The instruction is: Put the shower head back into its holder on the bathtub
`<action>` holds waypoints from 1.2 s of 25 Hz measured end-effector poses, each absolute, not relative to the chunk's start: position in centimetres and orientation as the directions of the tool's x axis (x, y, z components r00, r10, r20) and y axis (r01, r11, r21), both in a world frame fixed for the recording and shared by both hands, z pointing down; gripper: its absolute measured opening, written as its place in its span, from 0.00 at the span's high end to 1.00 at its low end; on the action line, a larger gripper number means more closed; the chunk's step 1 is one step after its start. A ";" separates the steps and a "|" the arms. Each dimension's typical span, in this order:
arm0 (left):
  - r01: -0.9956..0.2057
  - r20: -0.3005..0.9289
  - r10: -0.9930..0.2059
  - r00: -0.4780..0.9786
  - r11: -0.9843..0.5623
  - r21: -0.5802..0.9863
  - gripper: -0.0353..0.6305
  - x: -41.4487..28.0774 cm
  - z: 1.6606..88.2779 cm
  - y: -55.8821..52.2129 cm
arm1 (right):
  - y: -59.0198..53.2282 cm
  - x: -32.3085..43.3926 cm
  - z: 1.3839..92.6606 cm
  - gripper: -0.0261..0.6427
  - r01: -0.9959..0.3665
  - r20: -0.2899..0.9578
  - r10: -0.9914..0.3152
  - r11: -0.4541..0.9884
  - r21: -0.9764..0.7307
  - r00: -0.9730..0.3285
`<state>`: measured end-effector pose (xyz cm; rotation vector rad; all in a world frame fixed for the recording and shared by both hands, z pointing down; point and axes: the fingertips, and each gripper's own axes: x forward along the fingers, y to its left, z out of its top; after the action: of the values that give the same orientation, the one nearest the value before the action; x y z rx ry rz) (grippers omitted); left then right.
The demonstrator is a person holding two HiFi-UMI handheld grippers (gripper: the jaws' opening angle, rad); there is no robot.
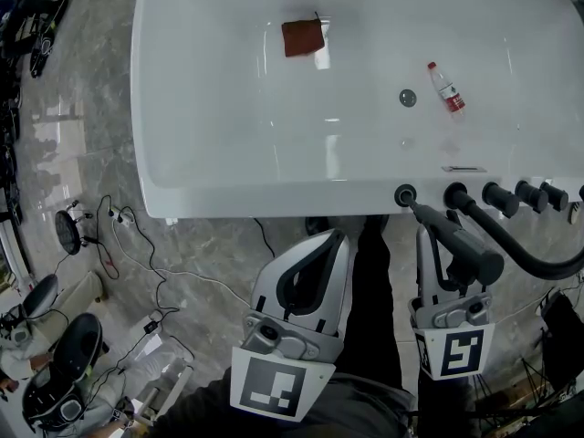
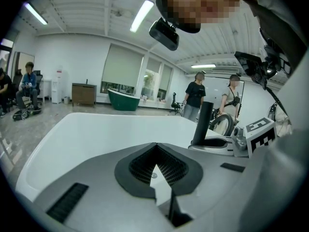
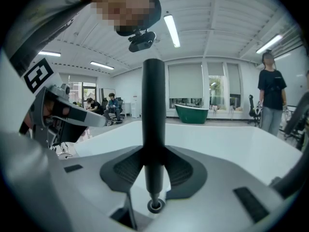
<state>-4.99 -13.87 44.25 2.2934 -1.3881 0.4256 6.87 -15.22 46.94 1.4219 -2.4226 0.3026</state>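
Shower head (image 1: 461,242) is sitting clamped in the right hand-held gripper (image 1: 436,249), at the holder (image 1: 404,194) on the bathtub (image 1: 274,199) rim. Only the right gripper view is showing its tip inside the ring. The left hand-held gripper (image 1: 331,238) is hanging closed and empty. A bottle (image 1: 446,88) and a red cloth (image 1: 303,36) are lying in the tub.

the hose (image 1: 547,268) runs off the right edge — bottle (image 1: 446,88) label unreadable.

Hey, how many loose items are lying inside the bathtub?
2: a dark red cloth toward the far side, and a plastic bottle just right of the drain. Nothing seems hidden.
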 end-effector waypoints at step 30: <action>-0.893 0.527 -0.722 0.448 -0.396 0.216 0.94 -5.1 48.5 -13.8 | -15.2 7.6 52.3 0.75 -0.888 0.425 -0.796 0.457 -0.046 -0.432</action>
<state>-5.06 -13.79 48.50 2.2345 -1.3538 0.4863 7.57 -15.23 52.29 1.4280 -2.3688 0.3760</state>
